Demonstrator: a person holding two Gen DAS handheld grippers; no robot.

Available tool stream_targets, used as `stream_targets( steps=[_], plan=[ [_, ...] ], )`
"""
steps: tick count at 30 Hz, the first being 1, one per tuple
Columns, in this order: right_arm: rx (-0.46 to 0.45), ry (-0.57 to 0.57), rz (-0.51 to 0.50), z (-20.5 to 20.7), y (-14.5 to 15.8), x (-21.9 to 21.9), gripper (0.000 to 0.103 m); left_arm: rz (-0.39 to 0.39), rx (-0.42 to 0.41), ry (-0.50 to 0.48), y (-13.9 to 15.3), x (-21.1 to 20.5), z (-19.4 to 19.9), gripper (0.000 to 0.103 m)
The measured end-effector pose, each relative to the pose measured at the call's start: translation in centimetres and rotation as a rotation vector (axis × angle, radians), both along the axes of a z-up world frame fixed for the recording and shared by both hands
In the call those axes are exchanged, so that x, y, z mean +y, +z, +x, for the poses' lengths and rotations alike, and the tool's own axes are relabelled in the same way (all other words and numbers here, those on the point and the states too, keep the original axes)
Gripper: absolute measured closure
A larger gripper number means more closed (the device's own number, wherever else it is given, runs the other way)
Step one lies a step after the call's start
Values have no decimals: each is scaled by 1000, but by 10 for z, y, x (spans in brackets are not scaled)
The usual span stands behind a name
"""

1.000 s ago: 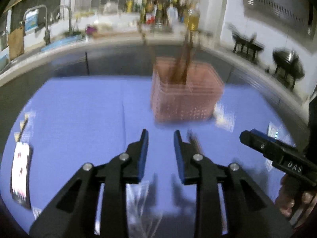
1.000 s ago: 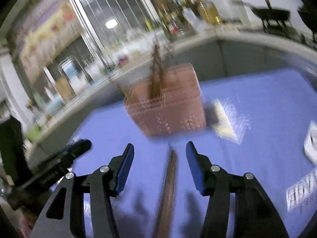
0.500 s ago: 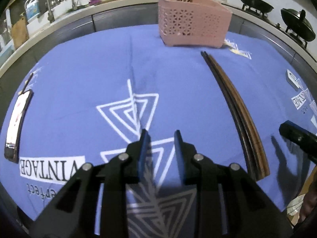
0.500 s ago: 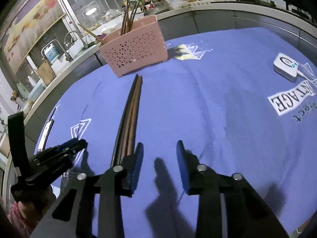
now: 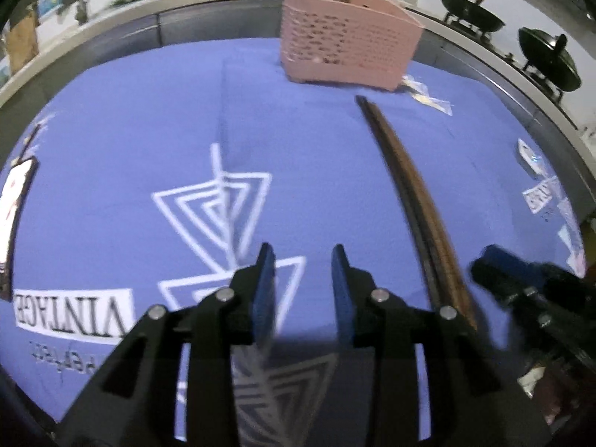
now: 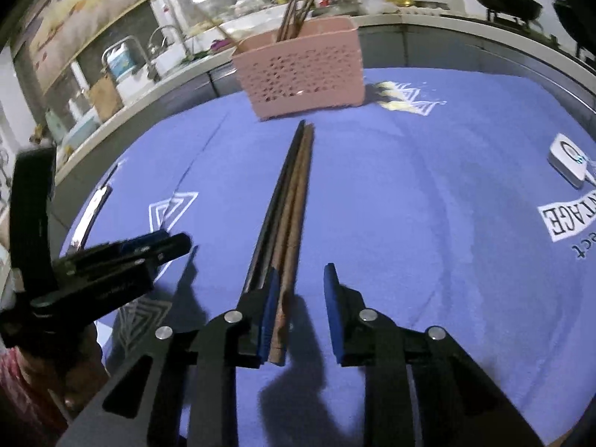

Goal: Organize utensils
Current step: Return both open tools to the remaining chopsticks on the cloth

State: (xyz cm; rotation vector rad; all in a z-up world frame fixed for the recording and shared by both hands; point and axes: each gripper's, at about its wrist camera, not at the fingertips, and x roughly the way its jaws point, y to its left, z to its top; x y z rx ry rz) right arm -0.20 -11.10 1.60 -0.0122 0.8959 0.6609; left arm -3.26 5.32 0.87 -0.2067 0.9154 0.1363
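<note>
A bundle of dark wooden chopsticks (image 6: 290,208) lies on the blue cloth, pointing toward a pink perforated basket (image 6: 301,74) that holds several upright chopsticks. My right gripper (image 6: 300,294) is open over the near end of the bundle, with one stick end beside its left finger. In the left wrist view the bundle (image 5: 413,193) lies to the right of my left gripper (image 5: 303,275), which is open and empty above the cloth. The basket (image 5: 346,56) stands at the far side.
A phone (image 5: 11,205) lies at the cloth's left edge. A small white device (image 6: 570,160) with a cable sits at the right. A plastic wrapper (image 6: 406,100) lies beside the basket. Woks and a sink counter ring the table.
Both grippers pulled back from the basket to the near part of the cloth. The right gripper has shifted left so the chopstick ends now lie between its fingers.
</note>
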Motion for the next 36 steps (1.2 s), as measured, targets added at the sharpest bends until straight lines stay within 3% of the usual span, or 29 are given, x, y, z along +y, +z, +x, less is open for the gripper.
stream_targets(
  steps=[2, 7, 17, 26, 28, 36],
  plan=[
    [-13, 13, -41, -2, -4, 5, 77, 2, -1, -30, 1, -9, 4, 72],
    [-11, 39, -28, -5, -4, 8, 77, 20, -16, -86, 3, -32, 14, 72],
    [-49, 58, -64, -9, -7, 15, 77, 27, -1, -99, -1, -40, 21, 72],
    [-135, 66, -159, -17, -10, 28, 77, 19, -2, -128, -1, -49, 29, 72],
    [-143, 22, -163, -12, -10, 22, 88, 21, 6, -131, -3, -51, 33, 72],
    [-139, -128, -156, 11, -15, -14, 89, 26, 20, -140, -5, -57, 42, 72]
  ],
)
